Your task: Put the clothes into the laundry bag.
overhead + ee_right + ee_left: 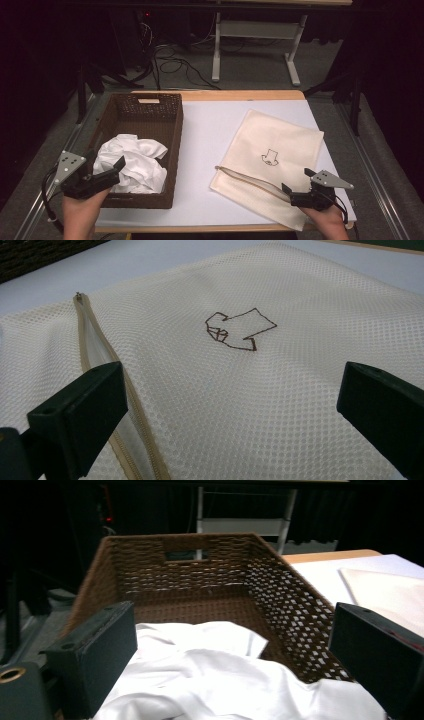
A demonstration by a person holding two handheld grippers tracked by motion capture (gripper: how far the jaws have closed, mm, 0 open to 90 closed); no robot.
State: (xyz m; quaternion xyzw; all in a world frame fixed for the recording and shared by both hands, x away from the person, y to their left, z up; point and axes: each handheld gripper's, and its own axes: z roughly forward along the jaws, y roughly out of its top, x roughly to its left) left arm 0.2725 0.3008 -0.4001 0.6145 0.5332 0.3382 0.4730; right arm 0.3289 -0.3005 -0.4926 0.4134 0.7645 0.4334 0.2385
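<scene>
we hold the left tongs (107, 172) spread over the white cloth (134, 161) to grab it, the right tongs (298, 189) spread above the mesh bag (280, 150) meant to receive it.

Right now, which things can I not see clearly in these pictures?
- Basket floor: in the high view the white cloth hides the near part of the wicker basket.
- Cloth: the left gripper view cuts it off at the bottom edge.
- Mesh bag: its inside is hidden; the zipper gap shows little, and in the high view the right gripper covers the near corner.
- Small drawing: too small in the high view.
</scene>
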